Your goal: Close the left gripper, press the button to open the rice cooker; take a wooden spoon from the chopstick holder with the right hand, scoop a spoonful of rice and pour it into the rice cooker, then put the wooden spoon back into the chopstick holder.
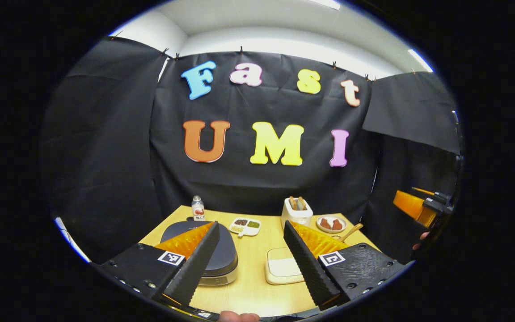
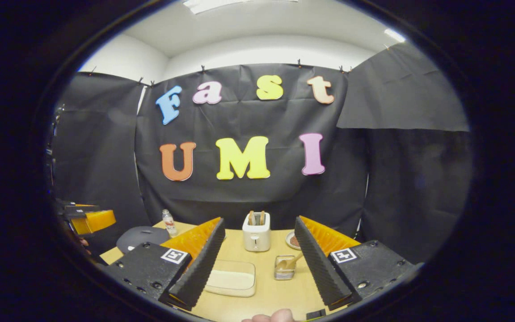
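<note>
- Left gripper point(image 1: 251, 255): jaws spread wide, nothing between them, held above the near edge of the table point(image 1: 248, 290). Its outer side also shows at the far left of the right gripper view, partly cut off.
- Right gripper point(image 2: 257, 259): jaws likewise wide apart and empty, above the table. A part of it shows at the far right of the left gripper view, with a fingertip of the hand holding it.
- Rice cooker point(image 1: 219, 257): dark lid down, sitting behind the left finger of the left gripper, which hides much of it. The button cannot be made out.
- Shallow pale tray of rice point(image 1: 282, 268): between the left gripper's fingers, its right edge hidden by one finger.
- Chopstick holder point(image 2: 284, 267): small metal box right of the tray, wooden spoon point(image 2: 294, 259) leaning out of it; its handle end is hidden behind the right gripper's finger.
- Toaster point(image 2: 256, 237): white, two slices standing in the slots, at mid-table.
- Small bottle point(image 1: 198, 209): at the far edge, behind the cooker.
- Divided dish point(image 1: 245, 226): three compartments, contents too small to tell.
- Round plate point(image 1: 331, 224): reddish-brown pieces on it, right of the toaster.
- Fingertip at the bottom edge of each view, cut off.
</note>
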Demonstrator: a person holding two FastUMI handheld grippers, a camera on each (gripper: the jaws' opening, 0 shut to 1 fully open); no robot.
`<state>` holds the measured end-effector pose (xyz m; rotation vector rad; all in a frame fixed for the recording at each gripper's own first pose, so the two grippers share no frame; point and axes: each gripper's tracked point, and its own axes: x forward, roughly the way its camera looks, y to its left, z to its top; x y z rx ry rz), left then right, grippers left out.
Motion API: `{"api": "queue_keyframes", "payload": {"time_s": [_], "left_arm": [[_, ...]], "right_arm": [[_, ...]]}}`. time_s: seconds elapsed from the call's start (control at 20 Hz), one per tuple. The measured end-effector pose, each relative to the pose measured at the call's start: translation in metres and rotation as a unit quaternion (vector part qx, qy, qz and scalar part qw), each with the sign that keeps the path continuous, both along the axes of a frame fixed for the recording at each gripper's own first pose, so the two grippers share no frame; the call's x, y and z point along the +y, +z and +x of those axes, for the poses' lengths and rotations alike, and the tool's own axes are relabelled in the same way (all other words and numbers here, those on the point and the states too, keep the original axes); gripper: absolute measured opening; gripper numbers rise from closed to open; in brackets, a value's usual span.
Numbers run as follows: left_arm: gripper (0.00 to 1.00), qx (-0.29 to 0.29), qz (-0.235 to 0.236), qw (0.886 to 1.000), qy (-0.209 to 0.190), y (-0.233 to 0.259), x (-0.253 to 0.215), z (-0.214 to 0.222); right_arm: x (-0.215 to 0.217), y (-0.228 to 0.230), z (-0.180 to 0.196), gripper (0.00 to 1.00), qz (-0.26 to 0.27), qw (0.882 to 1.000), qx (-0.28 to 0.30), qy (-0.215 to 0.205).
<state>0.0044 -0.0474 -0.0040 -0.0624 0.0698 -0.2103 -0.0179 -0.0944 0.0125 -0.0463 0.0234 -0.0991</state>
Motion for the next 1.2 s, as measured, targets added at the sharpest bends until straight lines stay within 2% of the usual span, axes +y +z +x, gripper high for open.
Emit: {"api": "queue_keyframes", "payload": {"time_s": [0.25, 0.4, 0.9, 1.2], "left_arm": [[0.94, -0.042, -0.012, 0.999, -0.005, 0.02, -0.002, -0.044], [0.94, -0.058, -0.001, 0.998, -0.01, 0.023, -0.006, -0.062], [0.94, -0.073, 0.006, 0.997, 0.0, 0.031, 0.0, -0.08], [0.94, -0.084, 0.033, 0.996, 0.001, 0.028, -0.001, -0.086]], "right_arm": [[0.014, 0.001, -0.044, 1.0, 0.004, 1.0, -0.009, -0.013], [0.027, -0.004, -0.062, 0.99, 0.011, 1.0, -0.01, -0.01], [0.048, -0.007, -0.075, 1.0, 0.003, 1.0, -0.003, -0.005], [0.059, -0.014, -0.078, 0.99, -0.002, 1.0, 0.01, 0.001]]}}
